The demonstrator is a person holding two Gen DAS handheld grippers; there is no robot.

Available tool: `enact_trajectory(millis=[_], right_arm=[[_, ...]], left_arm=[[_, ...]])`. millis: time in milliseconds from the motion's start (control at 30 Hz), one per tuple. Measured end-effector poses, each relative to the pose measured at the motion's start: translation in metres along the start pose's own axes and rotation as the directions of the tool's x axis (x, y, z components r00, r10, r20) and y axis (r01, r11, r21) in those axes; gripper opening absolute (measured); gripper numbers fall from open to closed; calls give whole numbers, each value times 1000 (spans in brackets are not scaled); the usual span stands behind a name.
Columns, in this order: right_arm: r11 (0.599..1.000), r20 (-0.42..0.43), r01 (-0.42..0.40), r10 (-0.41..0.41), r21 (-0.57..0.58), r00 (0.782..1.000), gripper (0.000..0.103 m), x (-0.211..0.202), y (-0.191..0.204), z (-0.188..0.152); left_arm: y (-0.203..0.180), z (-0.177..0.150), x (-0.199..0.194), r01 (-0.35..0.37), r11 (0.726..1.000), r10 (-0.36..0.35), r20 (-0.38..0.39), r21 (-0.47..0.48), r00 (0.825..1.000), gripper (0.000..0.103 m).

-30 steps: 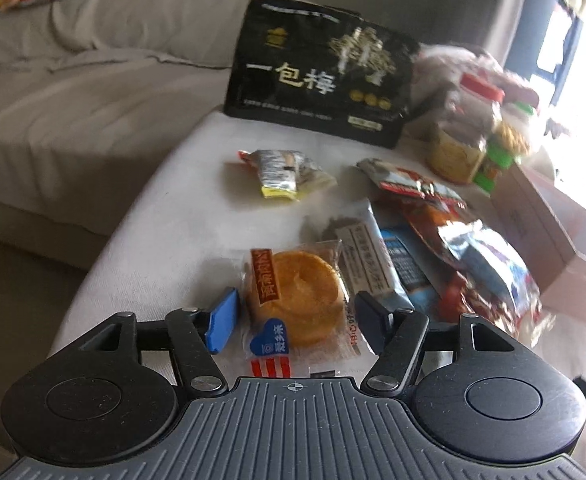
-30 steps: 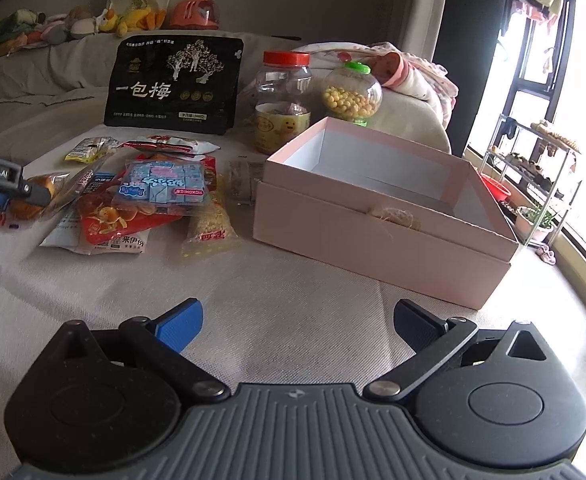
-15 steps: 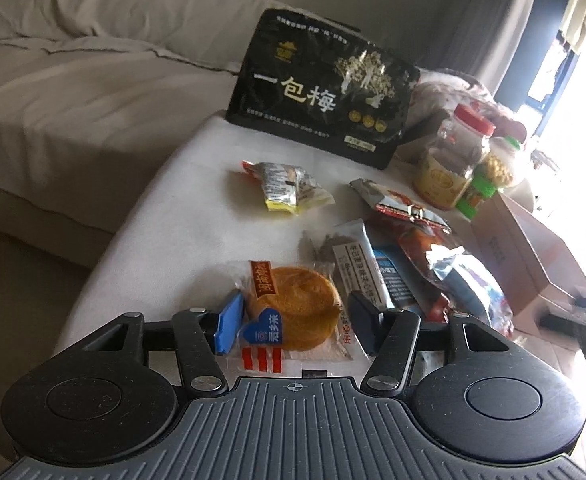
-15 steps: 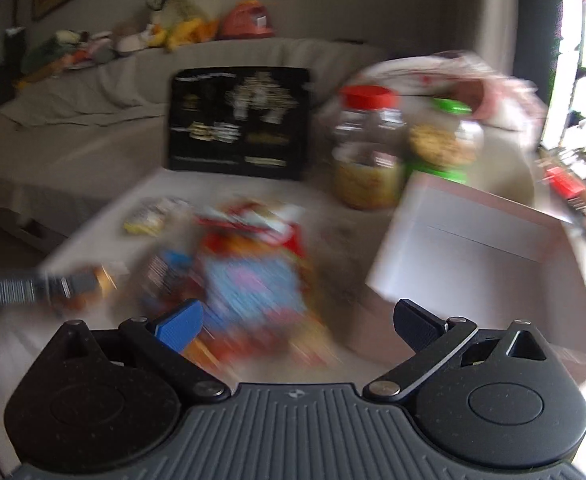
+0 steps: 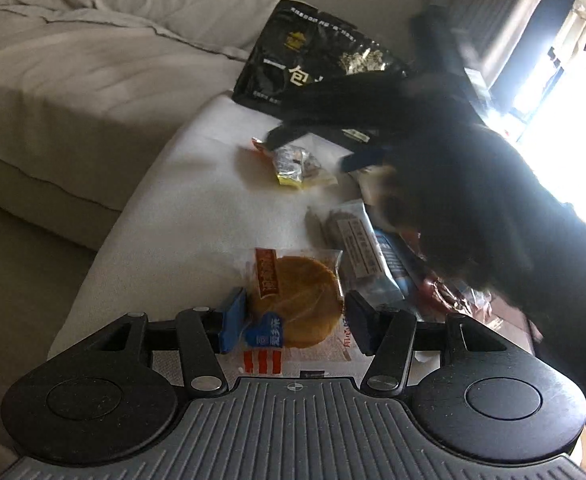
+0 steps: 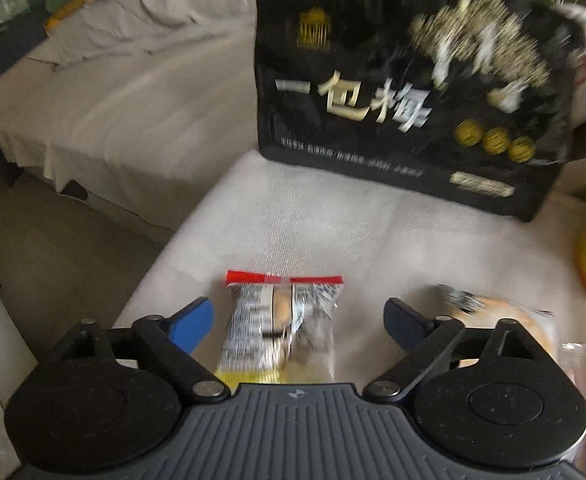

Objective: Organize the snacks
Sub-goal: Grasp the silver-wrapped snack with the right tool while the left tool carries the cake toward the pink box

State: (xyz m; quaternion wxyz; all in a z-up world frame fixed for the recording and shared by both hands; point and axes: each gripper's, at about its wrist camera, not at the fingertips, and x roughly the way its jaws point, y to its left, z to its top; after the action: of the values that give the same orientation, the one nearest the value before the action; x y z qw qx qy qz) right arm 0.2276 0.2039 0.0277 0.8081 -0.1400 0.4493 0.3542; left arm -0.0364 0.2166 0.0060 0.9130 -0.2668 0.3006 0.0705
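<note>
Left gripper closing around the round cake packet; right gripper closing around the silver snack packet, before the black bag.

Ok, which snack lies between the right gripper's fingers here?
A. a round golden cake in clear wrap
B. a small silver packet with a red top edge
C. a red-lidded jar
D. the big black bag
B: in the right wrist view the silver packet lies between the closing right gripper fingers, untouched.
</note>
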Motion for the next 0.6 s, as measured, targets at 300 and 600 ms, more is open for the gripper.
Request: enact_trajectory(millis=[300,600], right_arm=[[997,-6,-21,21,-76,1000,59,-40,13,-29],[993,127,-44,58,-106,990,59,-163,-15,-113]], left_arm=[[3,0,-1,15,1000,-15,3,-16,1000,59],[-30,-6,-11,46,997,-45,-20,58,999,59]])
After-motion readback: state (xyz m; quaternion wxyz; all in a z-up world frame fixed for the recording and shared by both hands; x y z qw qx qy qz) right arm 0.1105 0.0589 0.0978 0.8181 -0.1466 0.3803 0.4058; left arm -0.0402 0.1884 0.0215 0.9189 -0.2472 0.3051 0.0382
